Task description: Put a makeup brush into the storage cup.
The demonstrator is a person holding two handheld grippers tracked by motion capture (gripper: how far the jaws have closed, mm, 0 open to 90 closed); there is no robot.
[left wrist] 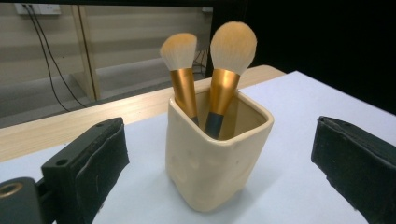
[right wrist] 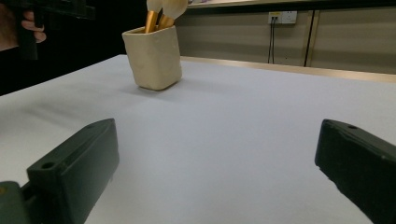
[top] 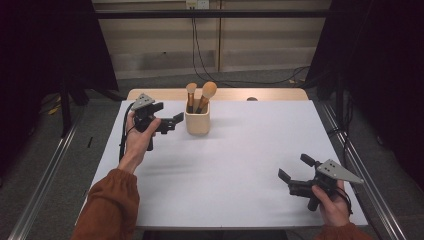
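A cream, square-sided cup [top: 197, 123] stands at the far middle-left of the white table [top: 240, 150]. Two makeup brushes with gold ferrules and pale bristles, a smaller one [top: 191, 90] and a bigger one [top: 209, 90], stand in it, heads up. My left gripper [top: 175, 122] hovers just left of the cup, pointing at it, open and empty. In the left gripper view the cup [left wrist: 215, 163] and both brushes [left wrist: 180, 51] [left wrist: 233, 44] stand ahead, between the wide jaws, untouched. My right gripper [top: 295, 167] is held open near the front right corner, with bare table between its jaws [right wrist: 217, 135].
A wooden strip [top: 225, 94] runs along the table's far edge, with a small dark spot [top: 251, 99] on it. Metal rails [top: 350, 150] flank the table. In the right gripper view the cup [right wrist: 154, 58] stands far ahead at the left, beside the other hand [right wrist: 32, 23].
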